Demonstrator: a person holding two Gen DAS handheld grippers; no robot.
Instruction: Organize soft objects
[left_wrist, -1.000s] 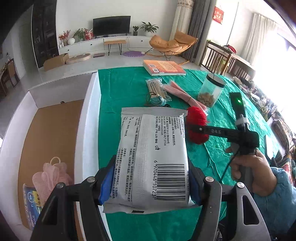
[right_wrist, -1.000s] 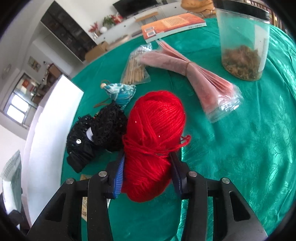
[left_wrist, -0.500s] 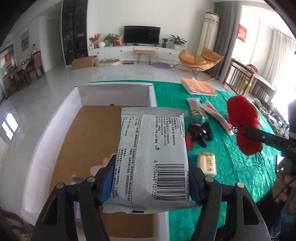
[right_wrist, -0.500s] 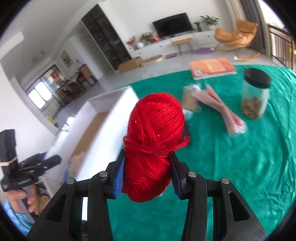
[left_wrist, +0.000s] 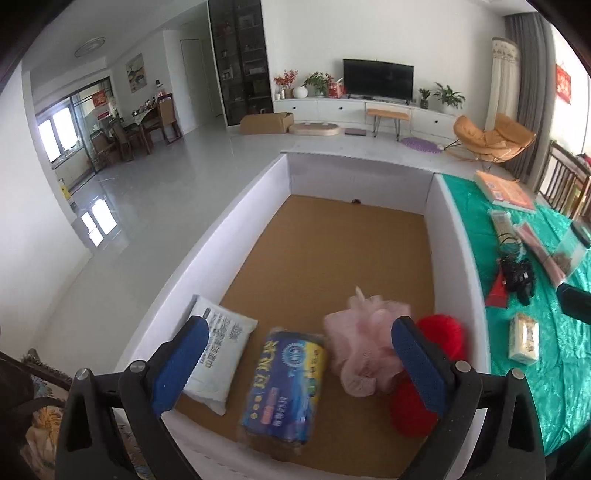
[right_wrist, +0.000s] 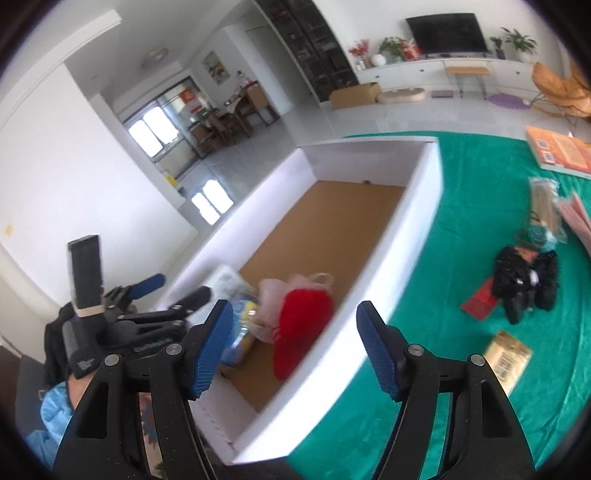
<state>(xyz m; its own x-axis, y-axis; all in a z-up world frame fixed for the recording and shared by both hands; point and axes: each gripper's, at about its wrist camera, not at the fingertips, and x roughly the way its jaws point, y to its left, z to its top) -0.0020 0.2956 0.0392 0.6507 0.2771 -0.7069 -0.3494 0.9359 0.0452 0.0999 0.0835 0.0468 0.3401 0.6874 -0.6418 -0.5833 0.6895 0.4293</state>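
A white-walled box (left_wrist: 456, 236) with a brown cardboard floor sits at the edge of the desk (left_wrist: 554, 369), which is draped in glossy green cloth. Inside, at the near end, lie a smooth white pillow-shaped packet (left_wrist: 218, 354), a shiny blue and yellow wrapped pack (left_wrist: 284, 384), a frilly pink mesh puff (left_wrist: 365, 347) and a fuzzy red yarn ball (left_wrist: 439, 336), crowded side by side. The left gripper (left_wrist: 295, 365) hangs over them, its blue-padded fingers (left_wrist: 181, 362) spread wide and holding nothing. The right gripper (right_wrist: 295, 350) likewise has its ribbed blue fingers (right_wrist: 376, 350) wide apart and empty above the box's near wall.
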